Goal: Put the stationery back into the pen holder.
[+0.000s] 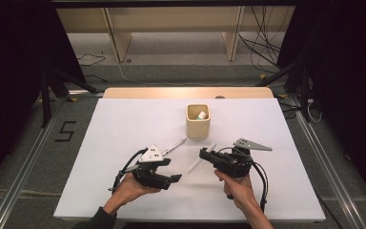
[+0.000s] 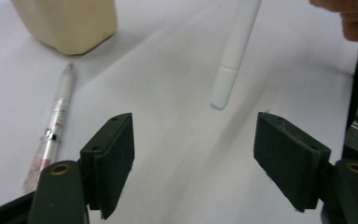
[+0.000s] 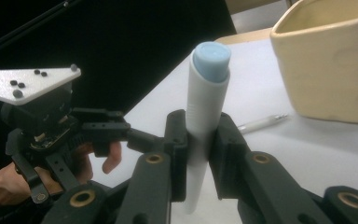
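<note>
your right gripper (image 3: 198, 154) has jaws clamped on the white marker (image 3: 205, 107), which is lifted off the counter (image 1: 124, 133) at a slant, near the beige cup (image 1: 198, 121). your left gripper (image 2: 193, 154) has jaws wide w/ nothing between them. a clear pen (image 2: 56, 126) lies beside the cup.

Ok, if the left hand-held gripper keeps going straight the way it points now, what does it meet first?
Probably the white pen that the right hand-held gripper holds: its lower end hangs just ahead of the left hand-held gripper, between the open jaws. Depth is unclear; it might pass underneath.
</note>
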The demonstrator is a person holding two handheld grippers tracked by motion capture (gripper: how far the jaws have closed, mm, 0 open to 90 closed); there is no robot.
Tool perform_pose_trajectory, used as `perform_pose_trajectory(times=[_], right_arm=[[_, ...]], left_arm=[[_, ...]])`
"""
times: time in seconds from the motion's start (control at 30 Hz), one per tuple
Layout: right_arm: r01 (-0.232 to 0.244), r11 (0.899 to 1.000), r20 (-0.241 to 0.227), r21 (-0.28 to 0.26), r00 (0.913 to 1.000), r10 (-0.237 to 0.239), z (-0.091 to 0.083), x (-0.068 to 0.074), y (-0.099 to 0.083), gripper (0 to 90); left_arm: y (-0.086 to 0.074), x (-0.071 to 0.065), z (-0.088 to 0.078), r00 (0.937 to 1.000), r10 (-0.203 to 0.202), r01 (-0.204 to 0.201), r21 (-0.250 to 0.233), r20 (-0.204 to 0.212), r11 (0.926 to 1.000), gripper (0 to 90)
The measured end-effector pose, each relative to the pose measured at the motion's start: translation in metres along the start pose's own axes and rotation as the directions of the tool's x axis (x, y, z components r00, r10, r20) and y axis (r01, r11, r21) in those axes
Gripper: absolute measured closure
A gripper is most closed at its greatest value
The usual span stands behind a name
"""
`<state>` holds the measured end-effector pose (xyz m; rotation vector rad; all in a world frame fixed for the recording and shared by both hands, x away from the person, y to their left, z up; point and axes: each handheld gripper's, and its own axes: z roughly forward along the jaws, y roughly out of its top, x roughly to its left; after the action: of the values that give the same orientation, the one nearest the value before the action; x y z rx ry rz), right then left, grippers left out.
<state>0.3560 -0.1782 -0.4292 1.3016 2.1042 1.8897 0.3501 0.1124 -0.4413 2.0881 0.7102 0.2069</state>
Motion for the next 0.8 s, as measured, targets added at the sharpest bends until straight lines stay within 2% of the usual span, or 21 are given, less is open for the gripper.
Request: perform_pose_trajectory(times=[0.1, 0.23, 0.33, 0.57, 0.8], right_arm=[[0.005, 1.000, 0.010, -0.014, 0.9999, -0.005, -0.002, -0.003, 0.003, 78.8], [0.022, 0.999, 0.039, -0.028, 0.9990, -0.020, -0.005, -0.006, 0.009, 78.8], [0.034, 0.999, 0.055, -0.042, 0.9980, -0.031, -0.007, -0.008, 0.014, 78.8], [0.052, 0.996, 0.081, -0.071, 0.9957, -0.047, -0.007, -0.010, 0.028, 78.8], [0.062, 0.994, 0.092, -0.092, 0.9943, -0.054, -0.006, -0.011, 0.045, 78.7]], left_arm=[[-0.003, 0.004, -0.003, 0.9997, -0.005, 0.005, 0.000, -0.022, 1.0000, 26.3], [-0.010, 0.011, -0.008, 0.9978, -0.033, 0.033, -0.005, -0.058, 0.9995, 24.9], [-0.015, 0.017, -0.012, 0.9951, -0.060, 0.059, -0.012, -0.078, 0.9982, 24.4], [-0.022, 0.026, -0.021, 0.9868, -0.094, 0.091, -0.025, -0.132, 0.9955, 21.2], [-0.025, 0.033, -0.027, 0.9791, -0.110, 0.106, -0.031, -0.171, 0.9938, 19.3]])
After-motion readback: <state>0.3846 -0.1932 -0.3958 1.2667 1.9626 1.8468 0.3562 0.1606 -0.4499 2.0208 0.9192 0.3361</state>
